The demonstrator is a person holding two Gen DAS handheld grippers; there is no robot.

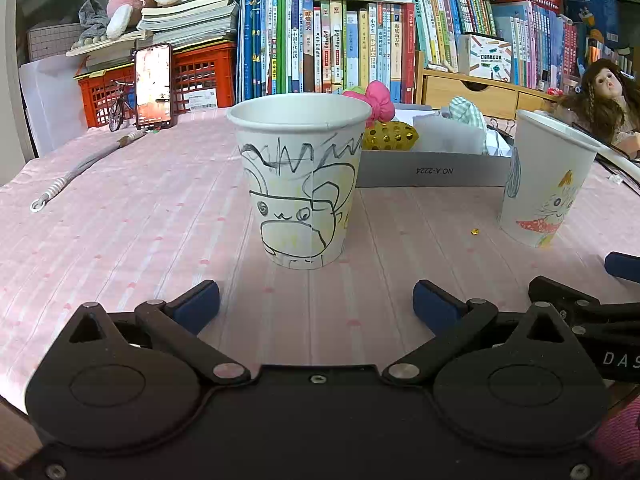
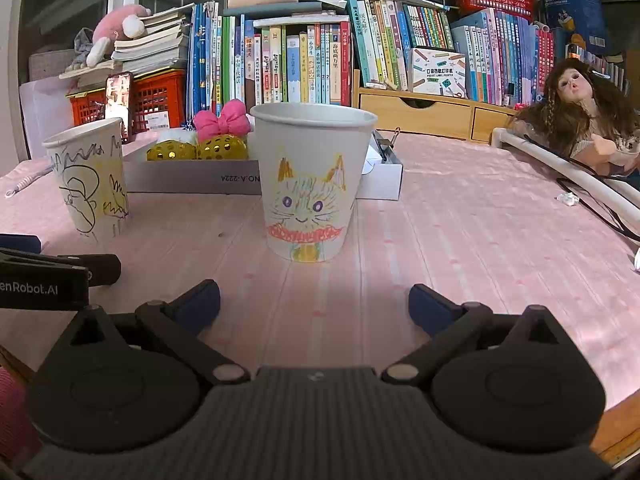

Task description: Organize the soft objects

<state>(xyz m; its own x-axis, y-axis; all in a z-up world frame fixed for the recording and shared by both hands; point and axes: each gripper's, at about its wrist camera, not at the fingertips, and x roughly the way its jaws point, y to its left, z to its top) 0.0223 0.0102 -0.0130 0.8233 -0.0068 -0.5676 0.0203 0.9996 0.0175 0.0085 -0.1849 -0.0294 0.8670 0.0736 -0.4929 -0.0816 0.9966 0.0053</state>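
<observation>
Standing cups block both spread grippers.

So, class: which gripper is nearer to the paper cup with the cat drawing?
Right. The right gripper sits directly before the cat cup, fingers open. The left gripper faces the black-scribbled cup; the cat cup stands off to its right.

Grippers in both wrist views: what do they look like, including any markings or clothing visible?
Both are matte black linkage frames with silver pivot pins and dark blue pads. The left gripper shows white "enRobot.AI" lettering on its side in the right wrist view; the right gripper shows white "DAS" in the left wrist view. A fuzzy pink sleeve shows at each view's bottom corner.
</observation>
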